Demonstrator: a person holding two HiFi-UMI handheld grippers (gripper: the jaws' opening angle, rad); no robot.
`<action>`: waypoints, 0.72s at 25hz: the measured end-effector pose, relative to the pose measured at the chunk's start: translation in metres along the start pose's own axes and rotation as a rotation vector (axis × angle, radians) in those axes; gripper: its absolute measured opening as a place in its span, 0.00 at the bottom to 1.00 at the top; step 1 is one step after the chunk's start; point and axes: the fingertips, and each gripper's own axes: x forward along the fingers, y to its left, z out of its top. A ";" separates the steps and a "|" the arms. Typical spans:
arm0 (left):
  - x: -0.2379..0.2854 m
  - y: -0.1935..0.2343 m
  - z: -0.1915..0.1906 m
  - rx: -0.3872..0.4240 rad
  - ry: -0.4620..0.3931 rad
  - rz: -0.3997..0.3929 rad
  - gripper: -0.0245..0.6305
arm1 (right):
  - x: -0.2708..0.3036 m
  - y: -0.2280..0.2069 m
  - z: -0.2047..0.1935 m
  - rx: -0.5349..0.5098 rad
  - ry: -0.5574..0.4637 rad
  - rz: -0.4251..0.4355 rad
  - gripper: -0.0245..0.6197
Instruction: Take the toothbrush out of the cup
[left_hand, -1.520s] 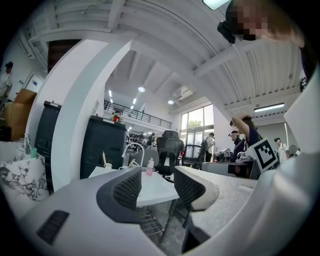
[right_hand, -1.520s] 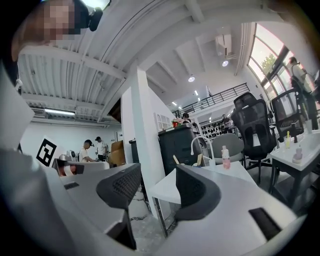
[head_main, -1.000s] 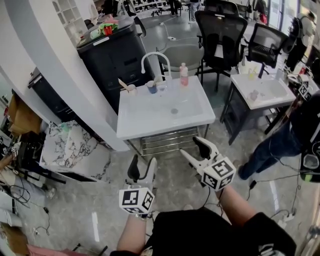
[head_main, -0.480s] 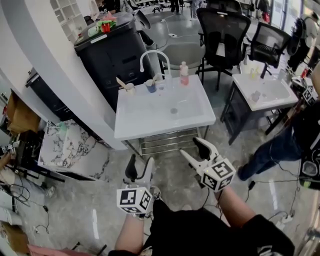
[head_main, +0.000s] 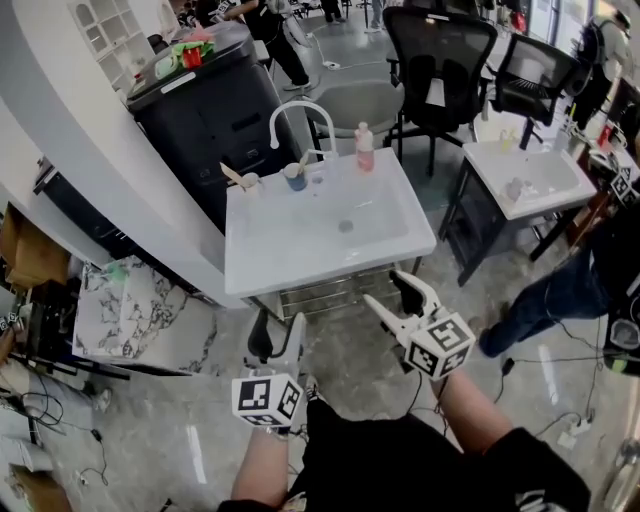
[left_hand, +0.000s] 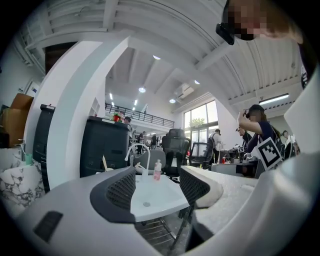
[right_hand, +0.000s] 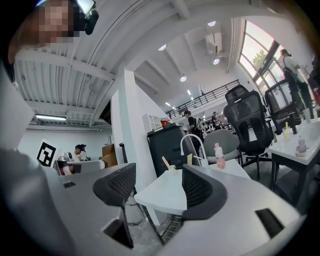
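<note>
— At the back of the sink (head_main: 290, 245), beside the tap (head_main: 300, 112): is that the cup?

— A blue cup (head_main: 294, 178), yes, with what looks like the toothbrush (head_main: 309, 159) leaning out of it to the right. A paler cup (head_main: 249, 182) stands just to its left with a stick-like thing in it too. It is too small to say what.

— What has changed over the last second?

— Mostly the view. The sink has slid a little lower and nearer in the head view, so I'd judge the person is stepping up to it. Both grippers have kept low, in front of the body.

— And the jaws?

— Left gripper (head_main: 279, 330): jaws wide apart, with only the distant sink showing between them. Right gripper (head_main: 392, 293): the same, spread and empty.

— So where does the task stand?

— Not begun. The toothbrush sits in the cup, well apart from both grippers. Once the person is close, one gripper must reach across the basin, between the tap and the pink bottle (head_main: 365, 148), to pinch a thin handle.
</note>
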 end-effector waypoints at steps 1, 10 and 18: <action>0.006 0.008 0.000 -0.003 0.001 -0.004 0.43 | 0.010 -0.002 0.000 -0.001 0.000 -0.007 0.48; 0.071 0.112 0.012 -0.018 0.014 -0.058 0.43 | 0.123 -0.005 -0.002 0.012 0.007 -0.077 0.48; 0.121 0.214 0.030 -0.036 0.025 -0.109 0.43 | 0.230 0.005 0.004 0.013 0.004 -0.147 0.48</action>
